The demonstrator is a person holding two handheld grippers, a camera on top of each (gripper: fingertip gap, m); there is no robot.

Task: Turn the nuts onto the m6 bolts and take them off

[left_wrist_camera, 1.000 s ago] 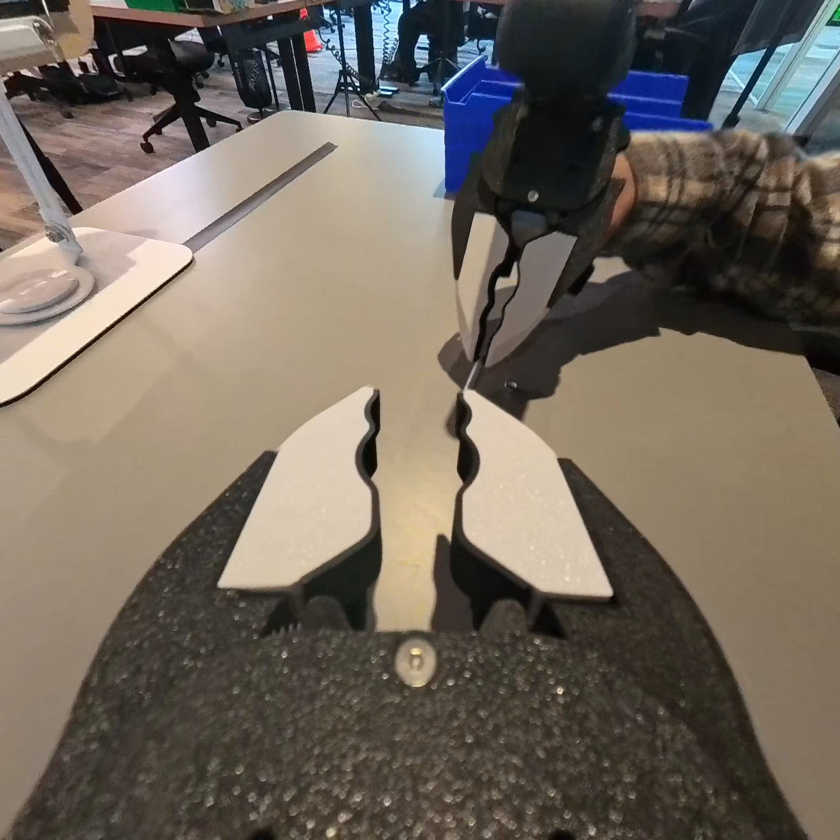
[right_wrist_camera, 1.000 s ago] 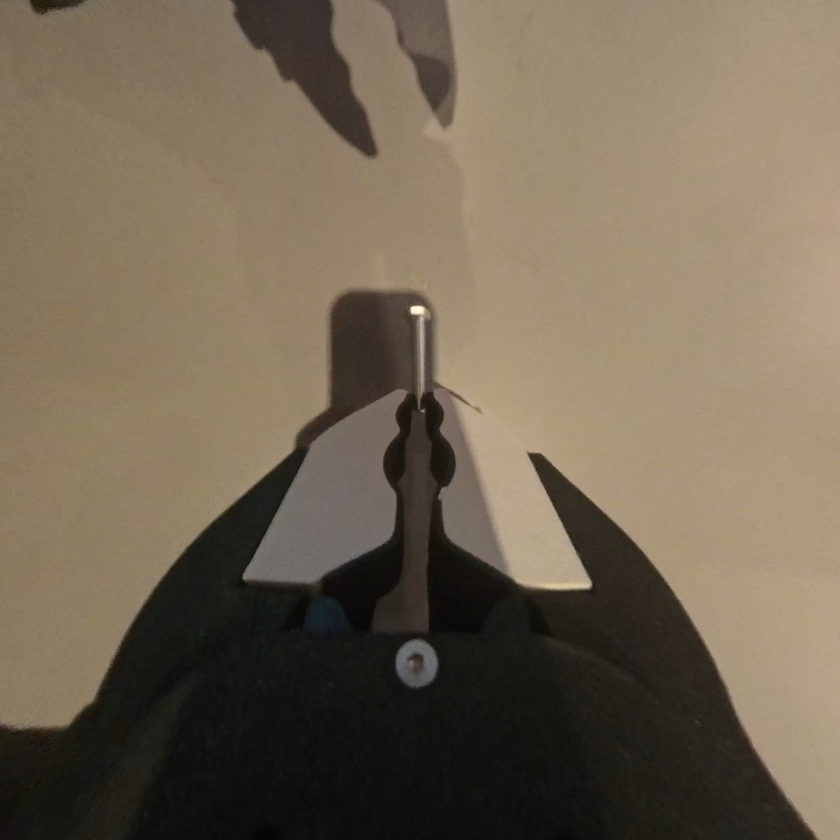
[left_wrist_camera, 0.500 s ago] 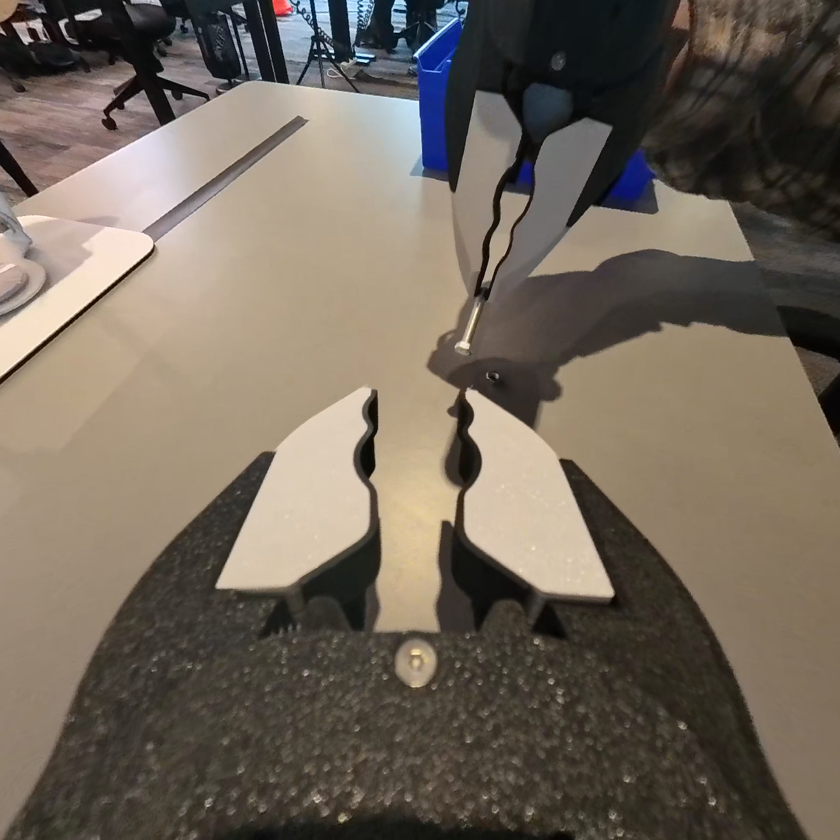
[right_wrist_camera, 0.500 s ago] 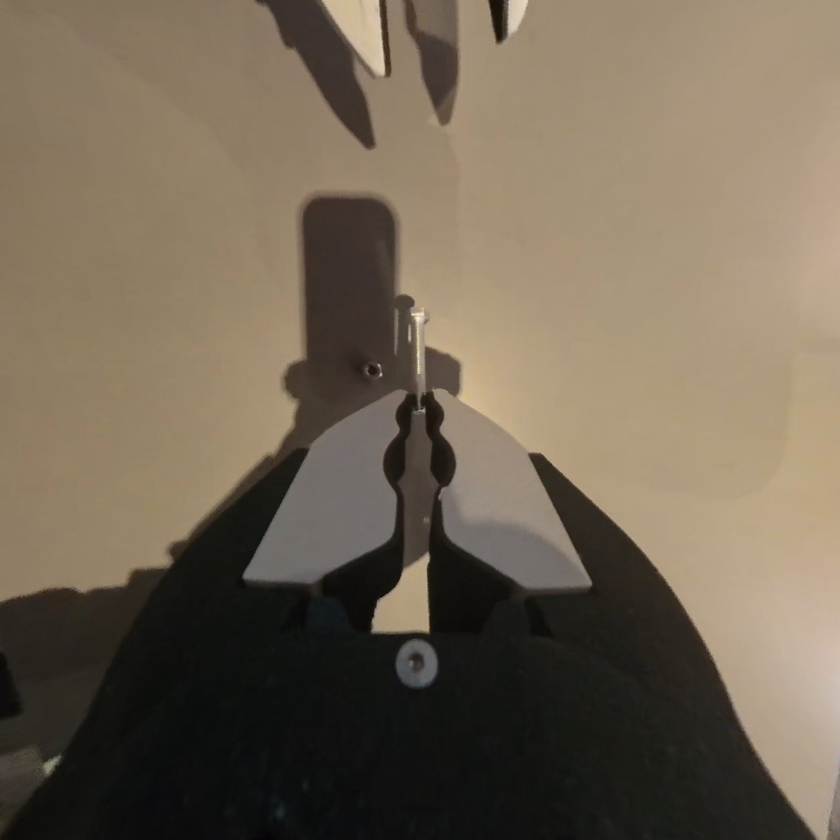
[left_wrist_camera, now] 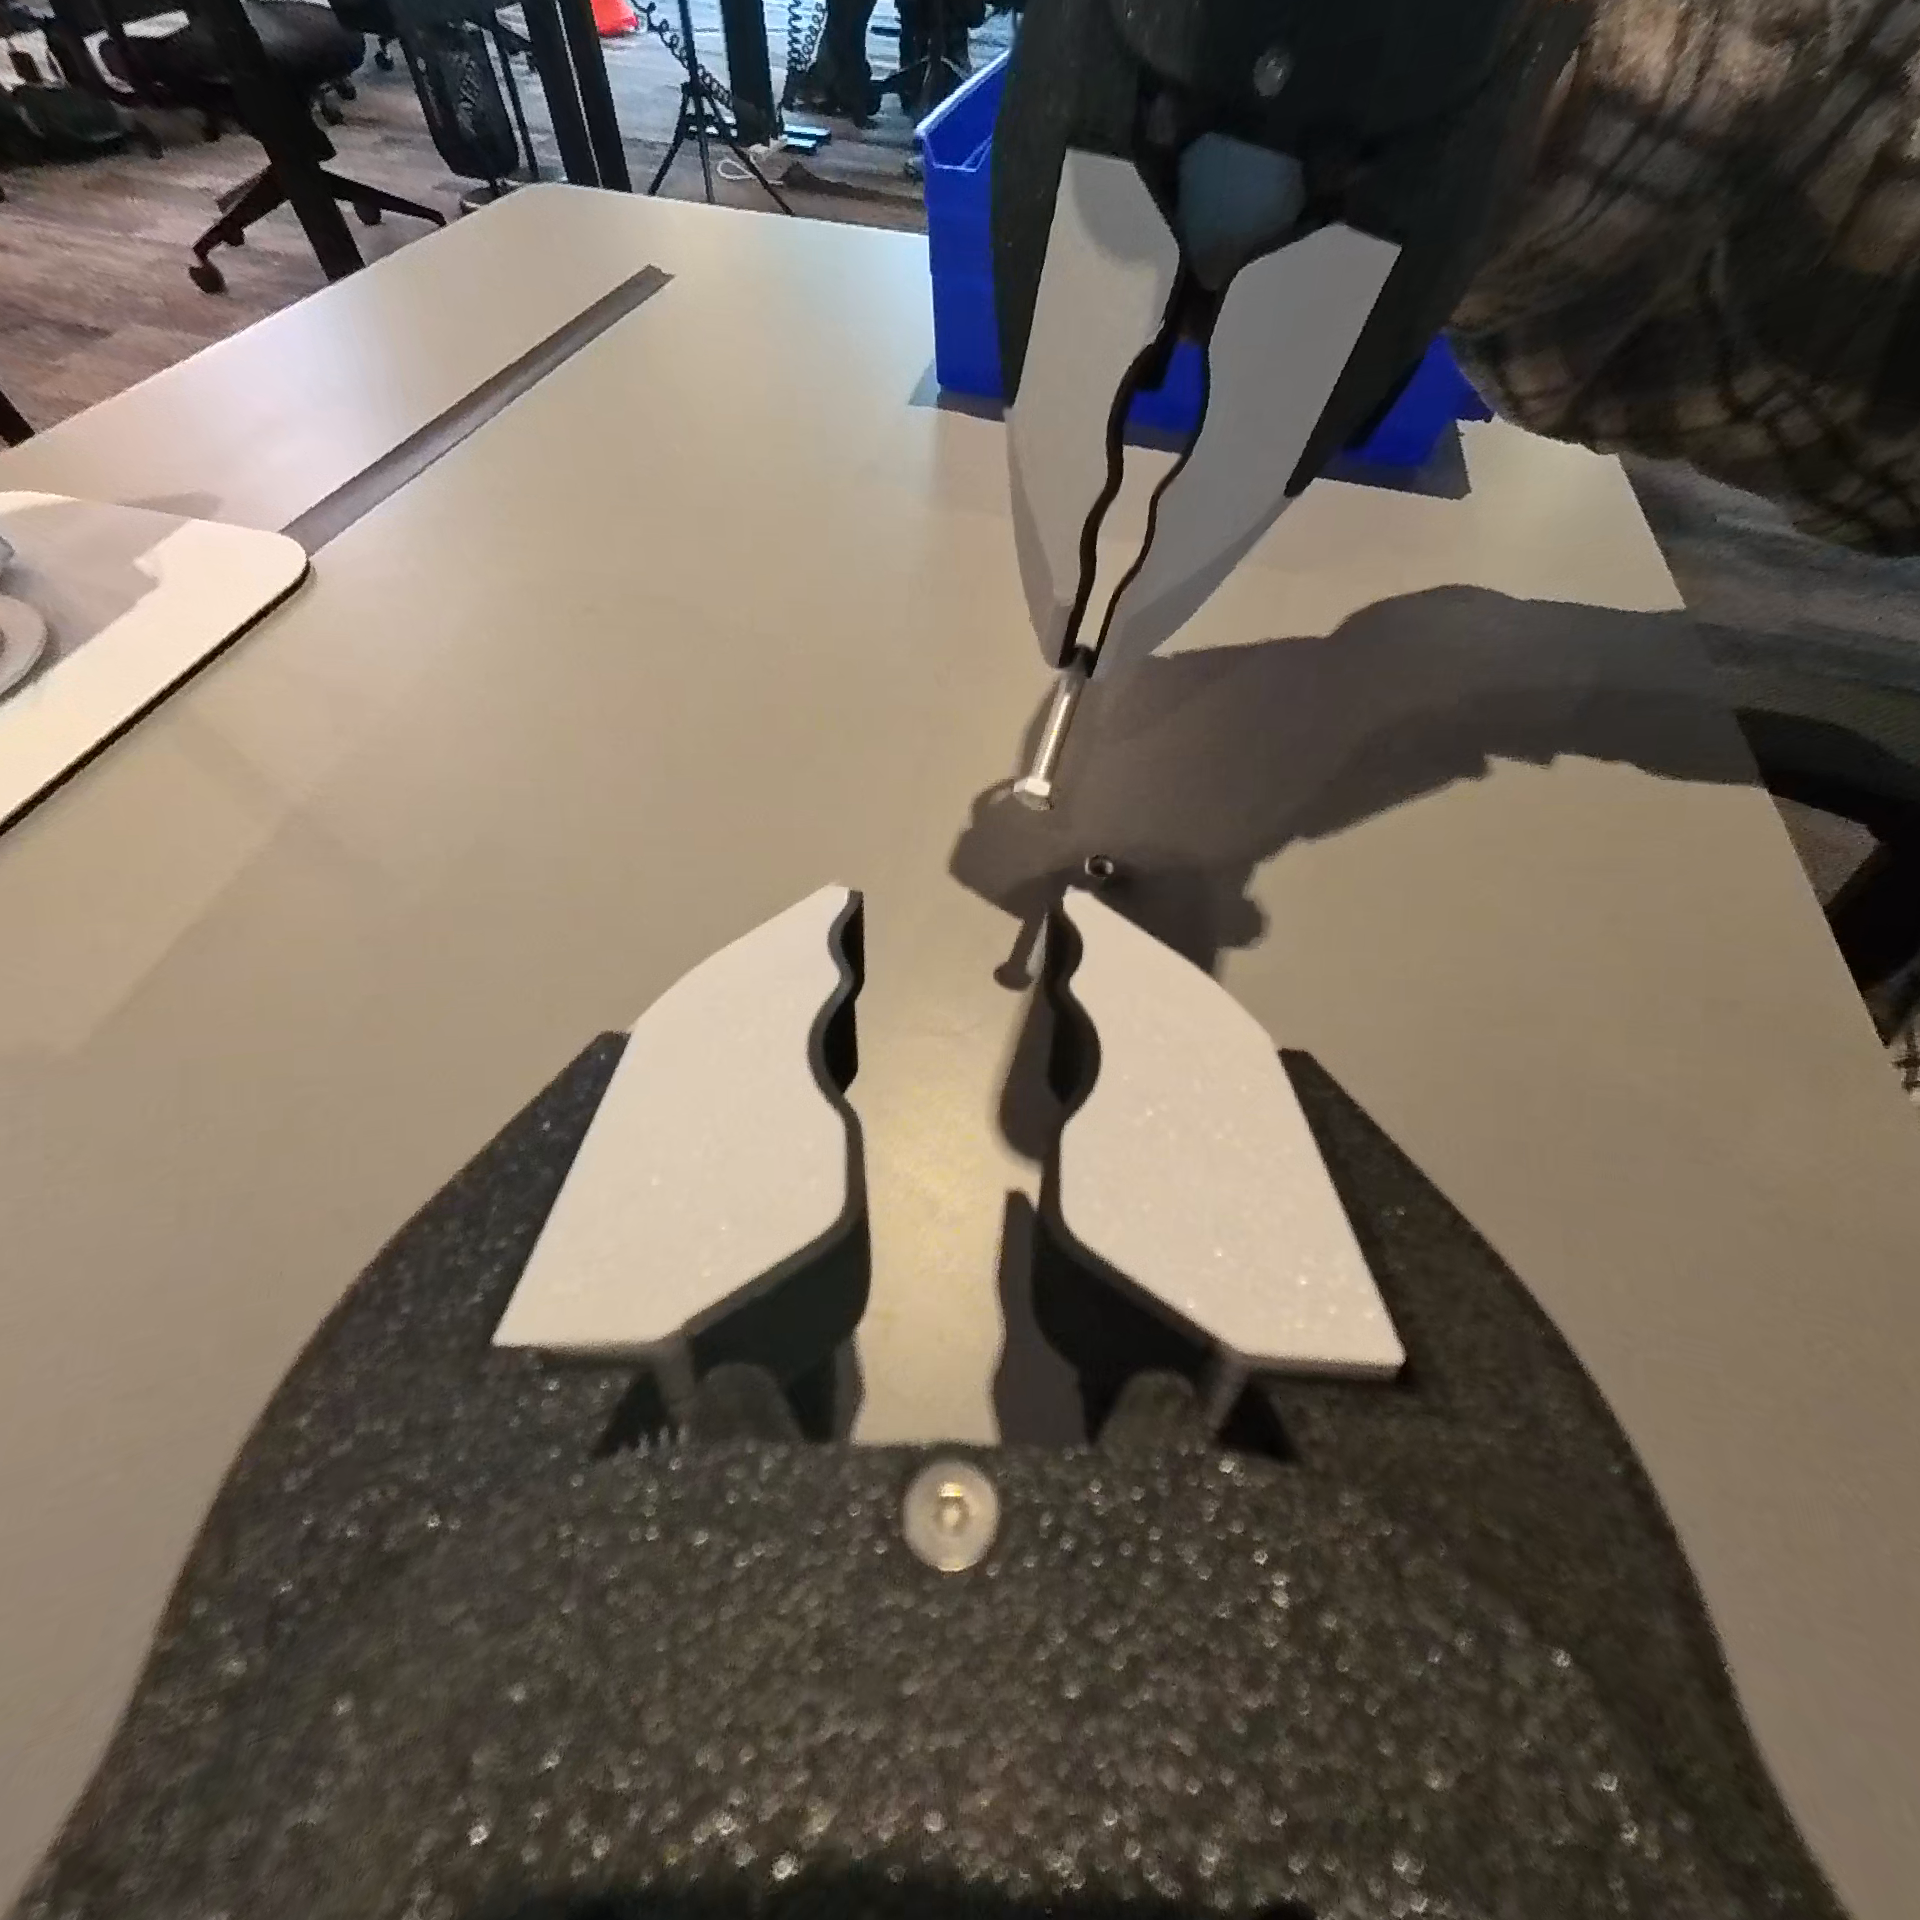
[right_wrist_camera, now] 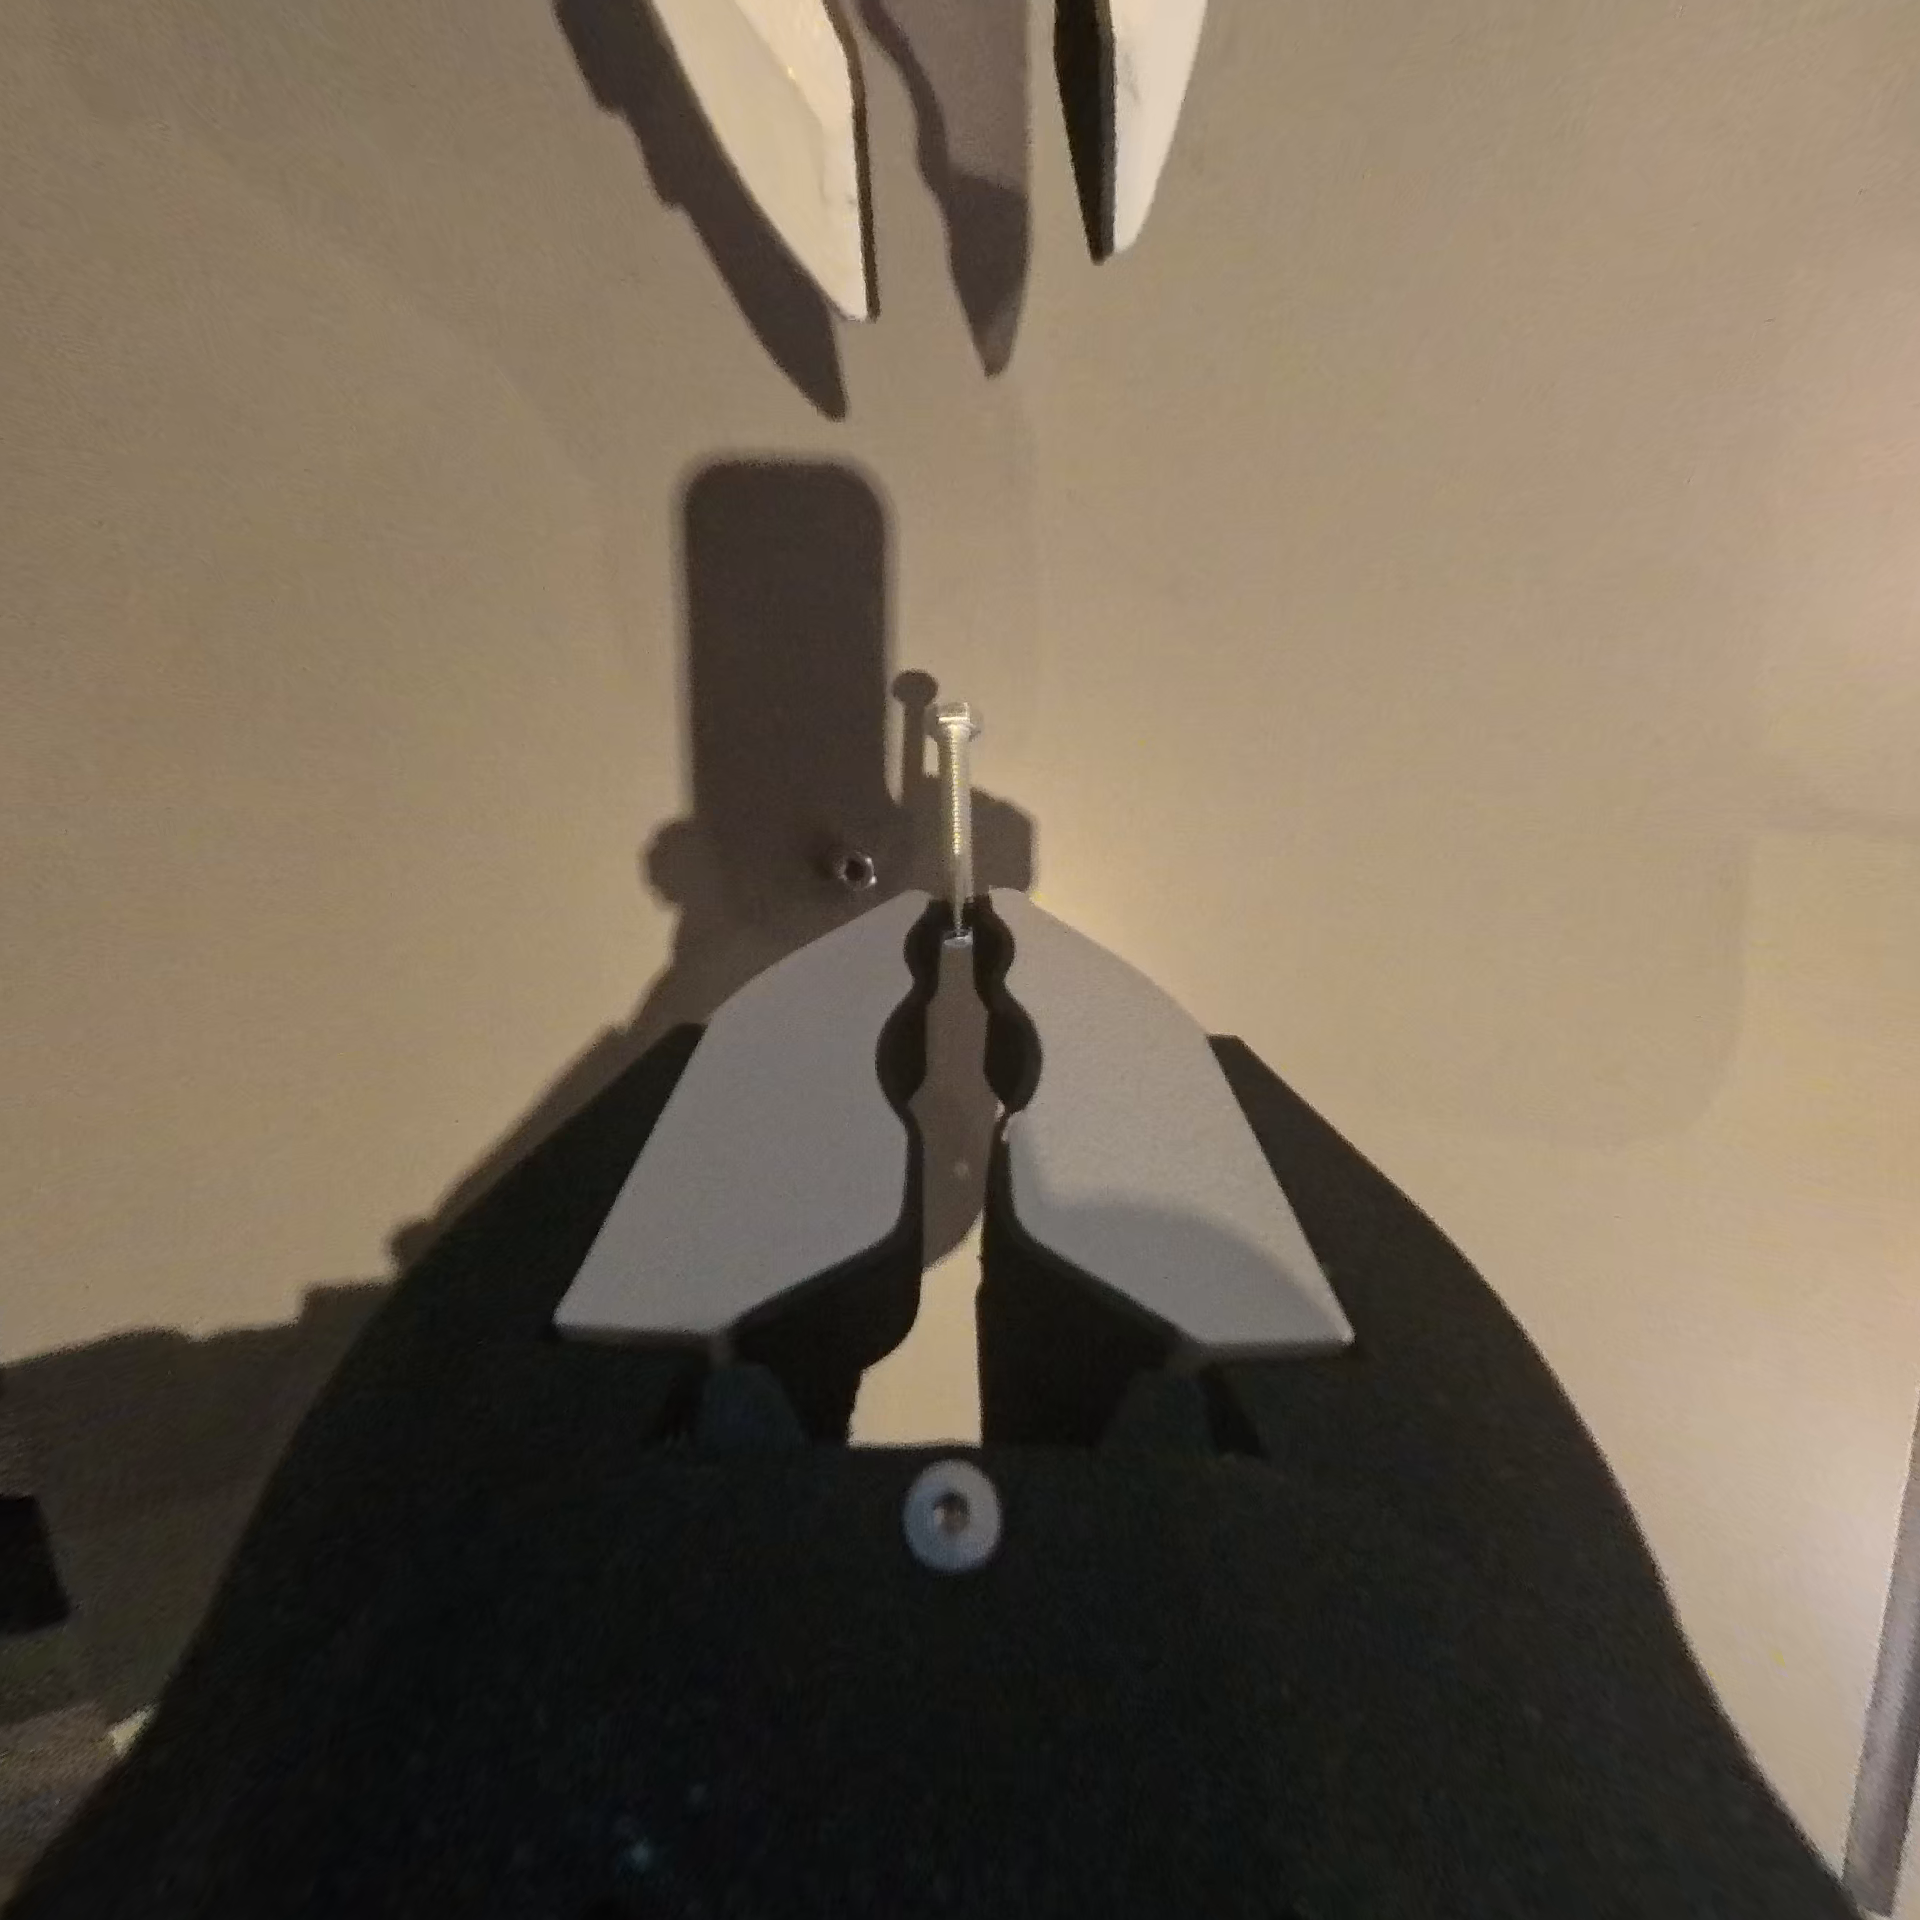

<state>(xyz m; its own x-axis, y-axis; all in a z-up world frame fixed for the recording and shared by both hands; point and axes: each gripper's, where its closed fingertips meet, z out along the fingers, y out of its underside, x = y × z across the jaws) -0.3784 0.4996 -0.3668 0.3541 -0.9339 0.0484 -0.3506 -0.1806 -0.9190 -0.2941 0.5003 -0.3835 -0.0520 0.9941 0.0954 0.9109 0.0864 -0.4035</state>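
Note:
My right gripper (right_wrist_camera: 957, 906) is shut on a silver hex-head bolt (right_wrist_camera: 954, 800), gripping the threaded tip so the head points away, down toward the table. The left wrist view shows the same: the right gripper (left_wrist_camera: 1081, 657) hangs over the table with the bolt (left_wrist_camera: 1049, 743) slanting down from its fingertips. A small dark nut (left_wrist_camera: 1098, 865) lies on the grey table (left_wrist_camera: 623, 727), just beyond my left gripper's right fingertip; it also shows in the right wrist view (right_wrist_camera: 854, 868). My left gripper (left_wrist_camera: 956, 914) is open and empty, low over the table, and shows at the top of the right wrist view (right_wrist_camera: 982, 281).
A blue bin (left_wrist_camera: 971, 260) stands at the table's far edge behind the right gripper. A white pad (left_wrist_camera: 135, 623) with a lamp base lies at the left. A dark slot (left_wrist_camera: 488, 405) runs along the table. A plaid sleeve (left_wrist_camera: 1714, 260) reaches in from the right.
The right gripper has lifted with the bolt, away from my left fingertips. The nut on the table has come into sight. My left gripper stays open.

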